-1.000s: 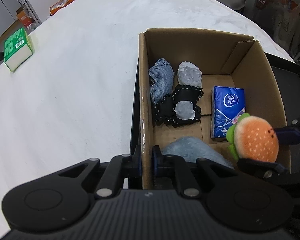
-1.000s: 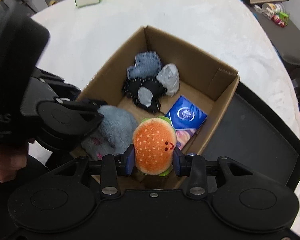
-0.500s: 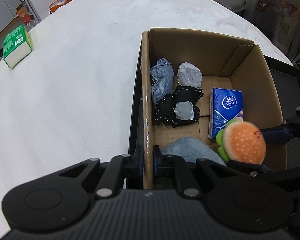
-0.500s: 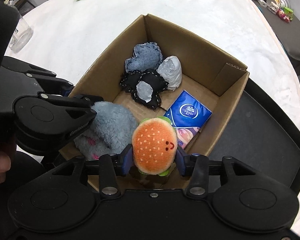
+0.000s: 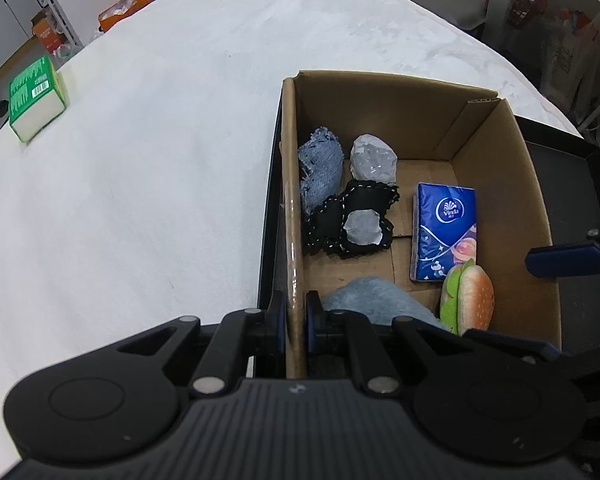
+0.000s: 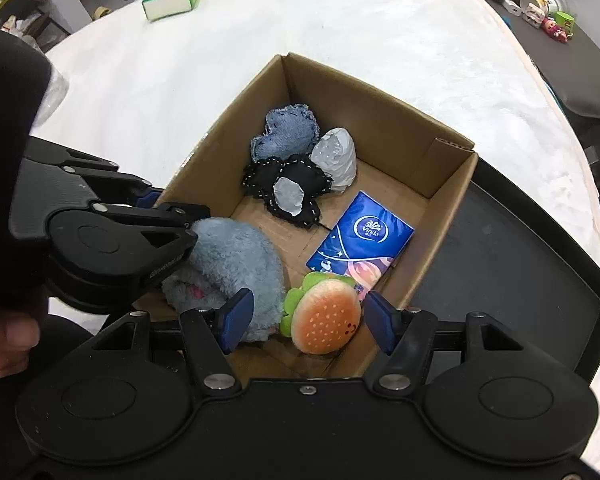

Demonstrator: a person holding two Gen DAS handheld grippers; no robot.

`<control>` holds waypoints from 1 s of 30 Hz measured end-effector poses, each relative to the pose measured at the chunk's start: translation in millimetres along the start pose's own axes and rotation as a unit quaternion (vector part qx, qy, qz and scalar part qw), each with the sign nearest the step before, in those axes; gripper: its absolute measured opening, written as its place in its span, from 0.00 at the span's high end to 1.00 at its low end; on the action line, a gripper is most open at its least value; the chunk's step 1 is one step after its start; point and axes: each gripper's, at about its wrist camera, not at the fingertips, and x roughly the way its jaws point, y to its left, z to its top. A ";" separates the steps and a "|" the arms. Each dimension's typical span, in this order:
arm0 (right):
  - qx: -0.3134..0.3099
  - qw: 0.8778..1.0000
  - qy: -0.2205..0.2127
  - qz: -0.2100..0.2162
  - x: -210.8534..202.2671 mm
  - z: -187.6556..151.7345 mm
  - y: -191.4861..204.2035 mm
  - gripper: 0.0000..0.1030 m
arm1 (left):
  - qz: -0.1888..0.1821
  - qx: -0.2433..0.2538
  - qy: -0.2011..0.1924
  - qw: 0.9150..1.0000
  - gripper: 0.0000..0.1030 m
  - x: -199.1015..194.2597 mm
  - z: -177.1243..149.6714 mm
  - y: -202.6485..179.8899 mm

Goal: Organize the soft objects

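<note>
The left gripper [image 5: 295,322] has its jaws clamped on the near wall of the cardboard box [image 5: 400,120]. The right gripper [image 6: 306,322] hangs over the box, jaws opening, pads clear of the burger plush [image 6: 326,316], which seems to rest on the box floor between the grey plush [image 6: 236,264] and the blue tissue pack [image 6: 360,248].

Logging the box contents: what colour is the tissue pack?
Blue, with a white logo; the tissue pack shows best in the right wrist view.
</note>
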 end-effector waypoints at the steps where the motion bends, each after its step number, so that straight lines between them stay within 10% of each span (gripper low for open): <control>1: 0.001 1.000 -0.002 0.001 -2.2 -1.0 -0.4 0.40 | 0.000 0.001 0.000 1.000 0.91 -1.2 0.0 -0.7; 20: 0.080 0.993 -0.080 0.017 -57.3 -39.0 -38.5 0.20 | 0.002 0.003 -0.014 1.000 0.84 -33.8 -1.1 -3.0; 30: 0.142 0.984 -0.111 0.009 -76.5 -65.8 -59.2 0.03 | 0.007 -0.017 -0.030 0.999 0.41 -66.9 0.8 -1.0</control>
